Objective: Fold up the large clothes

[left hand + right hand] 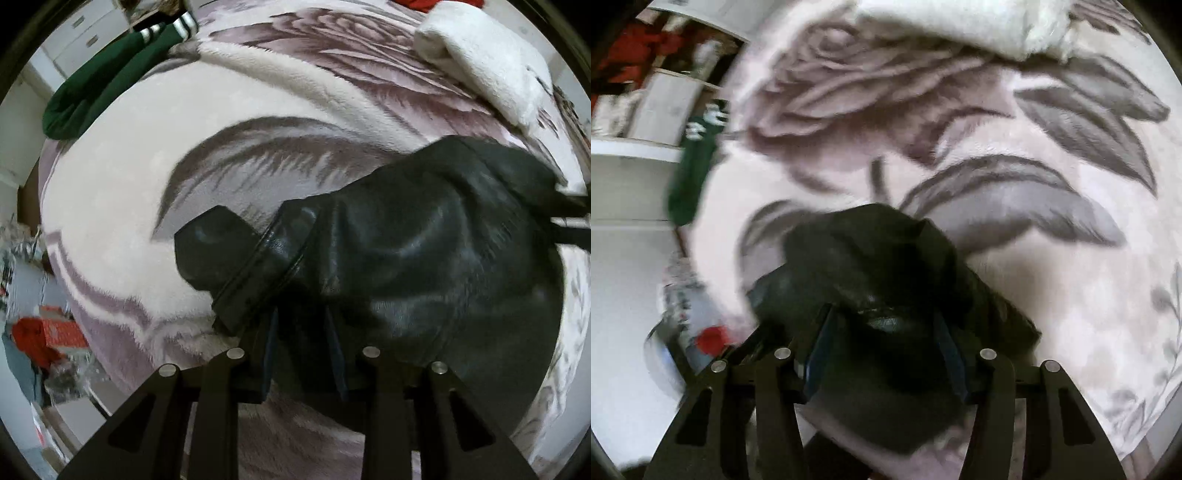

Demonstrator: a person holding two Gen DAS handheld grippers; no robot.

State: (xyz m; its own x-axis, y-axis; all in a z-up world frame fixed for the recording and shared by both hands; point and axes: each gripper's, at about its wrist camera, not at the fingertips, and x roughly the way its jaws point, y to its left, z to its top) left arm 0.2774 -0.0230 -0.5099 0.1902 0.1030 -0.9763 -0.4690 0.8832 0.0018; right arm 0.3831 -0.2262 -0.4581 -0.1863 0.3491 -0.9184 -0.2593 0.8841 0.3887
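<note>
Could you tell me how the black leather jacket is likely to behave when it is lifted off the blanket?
The black leather jacket sags in broad folds, so it is probably floppy yet fairly heavy. Its glossy sheen suggests it may slip. The thick ribbed cuff looks firmer.

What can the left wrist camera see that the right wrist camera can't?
Only the left wrist view shows the black jacket spread wide, with its cuffed sleeve and the other gripper's dark bars at the right edge. Only the right wrist view shows the whole big rose on the blanket. Both show the jacket between each gripper's fingers, the green garment and the folded white one.
</note>
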